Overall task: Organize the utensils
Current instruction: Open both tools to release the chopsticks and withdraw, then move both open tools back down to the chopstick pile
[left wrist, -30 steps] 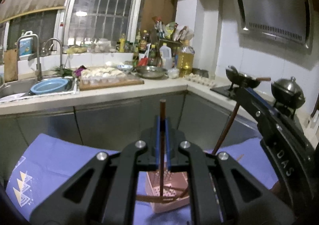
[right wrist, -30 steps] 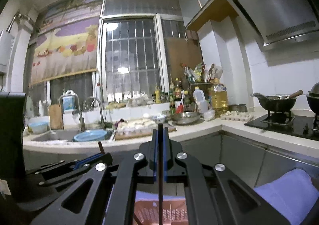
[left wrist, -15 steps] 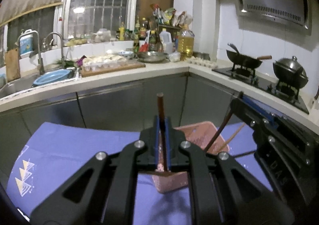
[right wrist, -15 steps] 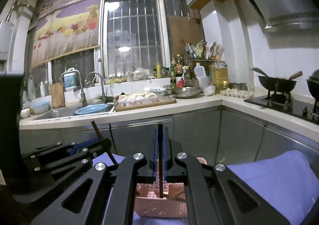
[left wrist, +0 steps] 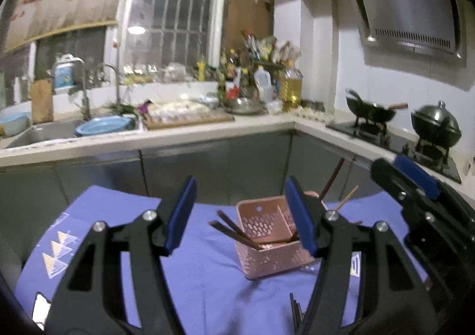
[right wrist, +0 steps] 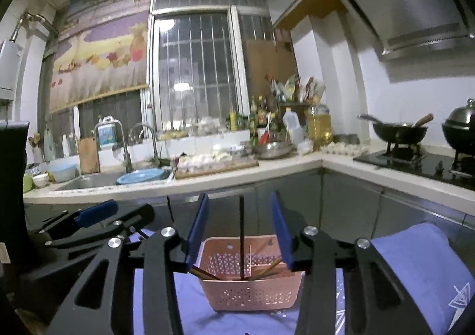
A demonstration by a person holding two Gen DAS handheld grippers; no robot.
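Observation:
A pink perforated basket (left wrist: 267,258) (right wrist: 252,290) stands on the purple cloth (left wrist: 207,275). Several chopsticks (left wrist: 237,231) lean in it, two sticking out on its far right side. My left gripper (left wrist: 240,183) is opening and its blue pads (left wrist: 181,213) touch nothing; the basket shows beyond them. My right gripper (right wrist: 240,195) is opening too. A dark chopstick (right wrist: 242,234) stands upright between its jaws, clear of both pads, its lower end in the basket. Each gripper shows in the other's view: the right gripper (left wrist: 415,183) and the left gripper (right wrist: 95,213).
More dark chopsticks (left wrist: 295,311) lie on the cloth near me. Behind runs an L-shaped counter (right wrist: 237,177) with a sink (left wrist: 44,130), a blue bowl (left wrist: 104,124), a cutting board (left wrist: 190,118) and bottles. A wok (left wrist: 371,112) and a pot (left wrist: 436,127) sit on the stove at right.
Both grippers were shut on a chopstick and now stand open. The left one's chopstick lies in the basket. Both grippers have drawn back, so the basket shows whole in front of them.

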